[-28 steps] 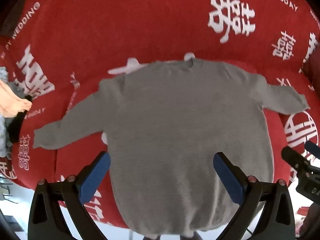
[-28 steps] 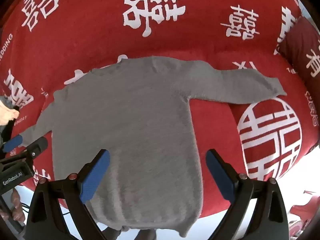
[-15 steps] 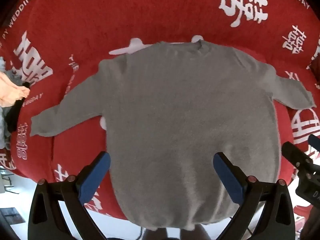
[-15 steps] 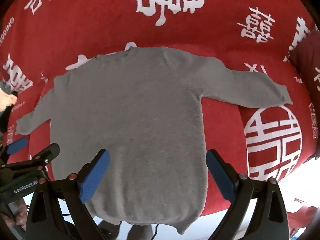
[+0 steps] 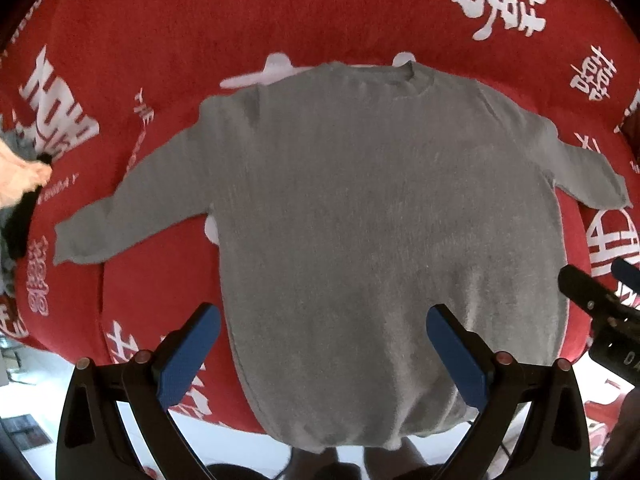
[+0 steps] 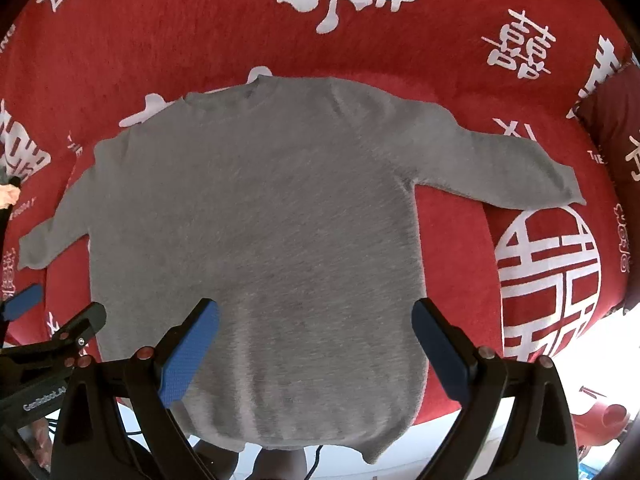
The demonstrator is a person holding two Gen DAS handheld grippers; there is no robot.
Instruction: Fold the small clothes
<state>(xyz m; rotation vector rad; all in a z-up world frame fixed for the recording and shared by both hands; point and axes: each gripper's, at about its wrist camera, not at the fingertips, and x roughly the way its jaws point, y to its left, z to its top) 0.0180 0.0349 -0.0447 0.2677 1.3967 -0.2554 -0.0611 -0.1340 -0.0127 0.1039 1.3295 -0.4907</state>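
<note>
A small grey sweater [image 5: 360,216] lies flat and spread on a red sofa, neck away from me, both sleeves out to the sides, hem hanging over the front edge. It also shows in the right wrist view [image 6: 256,240]. My left gripper [image 5: 323,322] is open and empty above the lower body of the sweater. My right gripper [image 6: 315,314] is open and empty above the lower right part of the sweater. Each gripper shows at the edge of the other's view, the right one [image 5: 592,300] and the left one [image 6: 52,316].
The red sofa cover [image 5: 280,20] with white characters runs behind and beside the sweater. A pile of other clothes, peach and black [image 5: 20,184], lies at the far left. A dark red cushion [image 6: 612,128] stands at the right. White floor [image 6: 592,344] lies below the front edge.
Both grippers have moved forward and over the sweater, which now sits lower and larger in both views. Both stay open. The sweater has not moved.
</note>
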